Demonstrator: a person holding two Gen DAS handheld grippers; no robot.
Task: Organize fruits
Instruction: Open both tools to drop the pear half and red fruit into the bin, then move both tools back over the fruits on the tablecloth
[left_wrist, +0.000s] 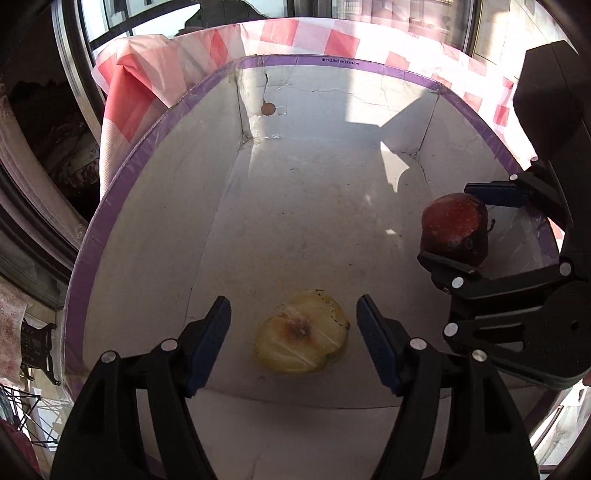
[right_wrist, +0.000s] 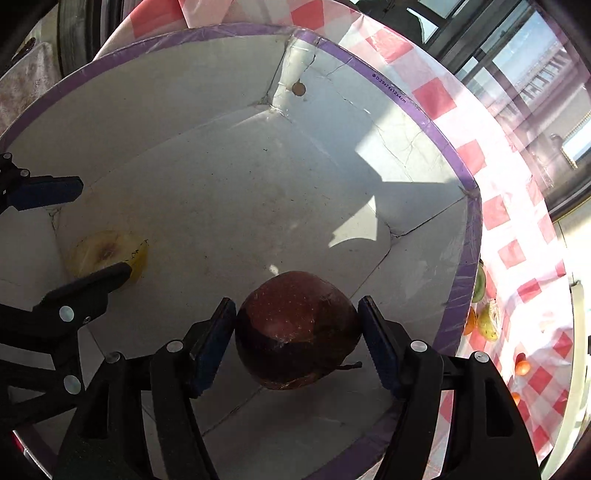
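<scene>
My left gripper (left_wrist: 293, 332) hangs wide open around the yellow apple half (left_wrist: 301, 331) lying on the box (left_wrist: 280, 62) floor. My right gripper (right_wrist: 297, 328) brackets the red apple (right_wrist: 297, 328) low in the box, fingers (right_wrist: 214, 341) touching or nearly so, probably setting it beside the first.

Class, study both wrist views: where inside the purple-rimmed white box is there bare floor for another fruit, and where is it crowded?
The purple-rimmed white cardboard box has bare floor across its middle and far end, between the pale yellow fruit and the far wall. It is crowded at the near end: the left gripper straddles the yellow fruit, and the right gripper flanks the dark red apple.
</scene>
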